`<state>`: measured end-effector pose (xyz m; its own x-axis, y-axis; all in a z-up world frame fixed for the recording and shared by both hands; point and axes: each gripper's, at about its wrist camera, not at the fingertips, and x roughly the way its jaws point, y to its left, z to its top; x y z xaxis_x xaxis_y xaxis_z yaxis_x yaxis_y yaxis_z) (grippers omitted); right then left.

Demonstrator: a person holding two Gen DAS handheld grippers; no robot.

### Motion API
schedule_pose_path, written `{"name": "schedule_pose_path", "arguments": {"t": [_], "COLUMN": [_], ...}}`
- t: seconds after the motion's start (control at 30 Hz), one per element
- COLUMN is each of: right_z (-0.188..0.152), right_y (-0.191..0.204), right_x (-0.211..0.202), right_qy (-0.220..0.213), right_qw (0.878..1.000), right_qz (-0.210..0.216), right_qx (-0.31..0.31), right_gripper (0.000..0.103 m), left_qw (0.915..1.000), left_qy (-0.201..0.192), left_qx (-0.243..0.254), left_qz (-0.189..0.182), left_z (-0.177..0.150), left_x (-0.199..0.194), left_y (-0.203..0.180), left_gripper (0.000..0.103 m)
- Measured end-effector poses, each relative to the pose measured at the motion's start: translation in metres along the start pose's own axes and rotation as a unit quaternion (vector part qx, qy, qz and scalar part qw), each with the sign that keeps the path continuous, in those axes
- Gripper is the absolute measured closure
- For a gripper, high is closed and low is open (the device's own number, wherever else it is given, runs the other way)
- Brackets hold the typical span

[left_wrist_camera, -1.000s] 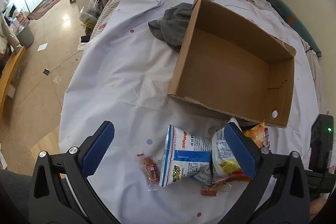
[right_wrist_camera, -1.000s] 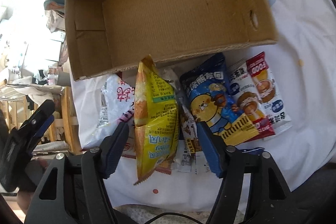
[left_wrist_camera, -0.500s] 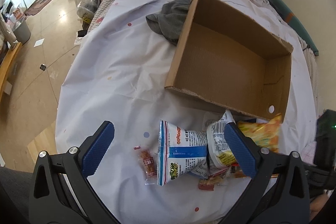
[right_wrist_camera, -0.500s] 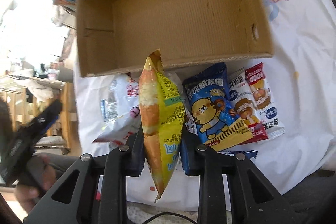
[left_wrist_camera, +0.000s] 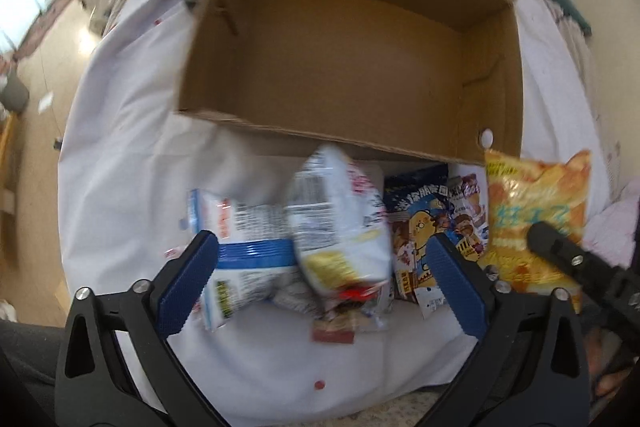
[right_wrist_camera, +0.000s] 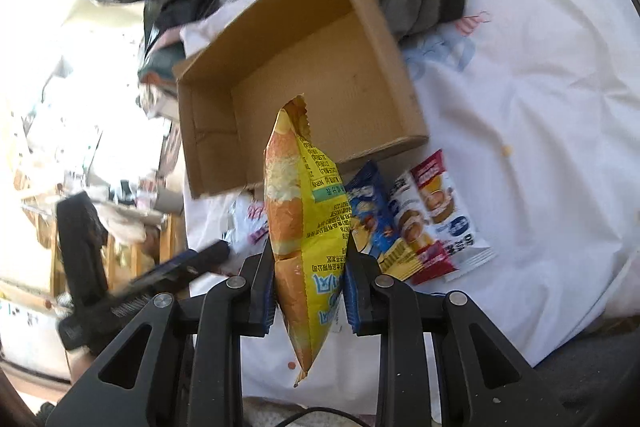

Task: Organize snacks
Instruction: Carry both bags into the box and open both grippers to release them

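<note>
Chips bag (right_wrist_camera: 306, 227), yellow-orange, hangs upright with its long axis vertical, pinched at mid-height in the right gripper (right_wrist_camera: 308, 283), above the bed's near edge. The empty box (right_wrist_camera: 304, 95) lies straight ahead beyond the bag's top, so I judge a short forward carry drops it in. Left gripper (left_wrist_camera: 320, 287) gapes wide over the remaining packets (left_wrist_camera: 340, 227), holding nothing.
</note>
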<state>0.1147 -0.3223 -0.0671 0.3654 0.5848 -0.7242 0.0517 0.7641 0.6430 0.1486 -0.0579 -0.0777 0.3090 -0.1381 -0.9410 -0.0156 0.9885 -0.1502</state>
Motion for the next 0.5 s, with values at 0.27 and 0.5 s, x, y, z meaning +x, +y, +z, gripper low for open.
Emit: {"name": "schedule_pose_path", "arguments": {"t": [0.27,0.5], "right_z": [-0.005,0.003], "right_y": [-0.016,-0.010], "right_x": [-0.005,0.009], "right_qy": [0.002,0.015], "right_qw": [1.000,0.999], "right_qz": [-0.007,0.011], "right_qx": [0.017,0.035], "right_gripper": [0.075,0.075], "left_qw": [0.9991,0.9989], "left_qy": [0.016,0.008], "left_qx": [-0.003,-0.035], "left_qz": [0.040,0.029], "left_z": [-0.009,-0.004], "left_x": [0.029,0.014], "left_y": [-0.016,0.001], "left_gripper": [0.029,0.071]}}
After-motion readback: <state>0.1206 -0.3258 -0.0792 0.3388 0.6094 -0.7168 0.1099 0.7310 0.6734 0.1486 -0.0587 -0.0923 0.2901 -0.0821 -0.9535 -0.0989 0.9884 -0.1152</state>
